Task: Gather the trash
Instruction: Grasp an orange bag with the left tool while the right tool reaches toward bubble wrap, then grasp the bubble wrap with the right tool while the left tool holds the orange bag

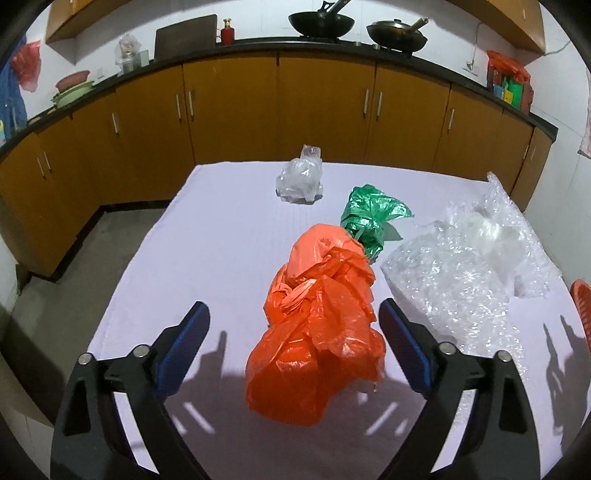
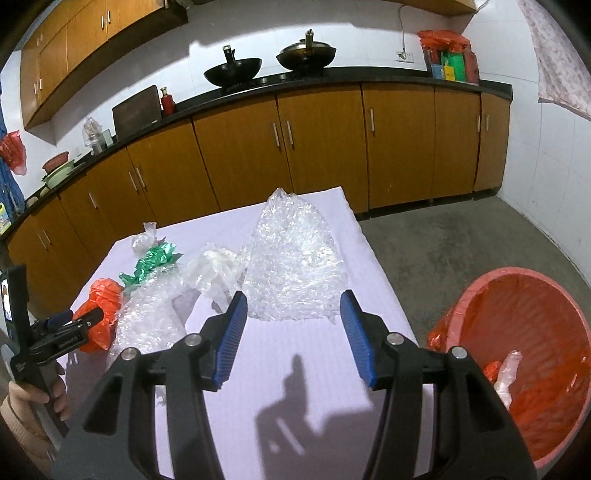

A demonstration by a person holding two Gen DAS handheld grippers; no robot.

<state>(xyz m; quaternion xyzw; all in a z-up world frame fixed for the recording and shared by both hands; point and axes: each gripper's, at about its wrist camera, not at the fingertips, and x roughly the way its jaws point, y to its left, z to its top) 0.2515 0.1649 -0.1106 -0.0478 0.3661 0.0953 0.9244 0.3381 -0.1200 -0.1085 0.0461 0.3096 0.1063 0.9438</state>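
Observation:
A crumpled orange plastic bag lies on the white-covered table, between the open jaws of my left gripper. Behind it lie a green bag, a small clear bag and bubble wrap. My right gripper is open and empty, pointing at a tall sheet of bubble wrap. In the right wrist view the left gripper sits at the orange bag. A red bin lined with an orange bag stands on the floor at the right.
Brown kitchen cabinets with a black counter run behind the table. Two woks sit on the stove. Grey floor lies to the right of the table. The bin holds some trash.

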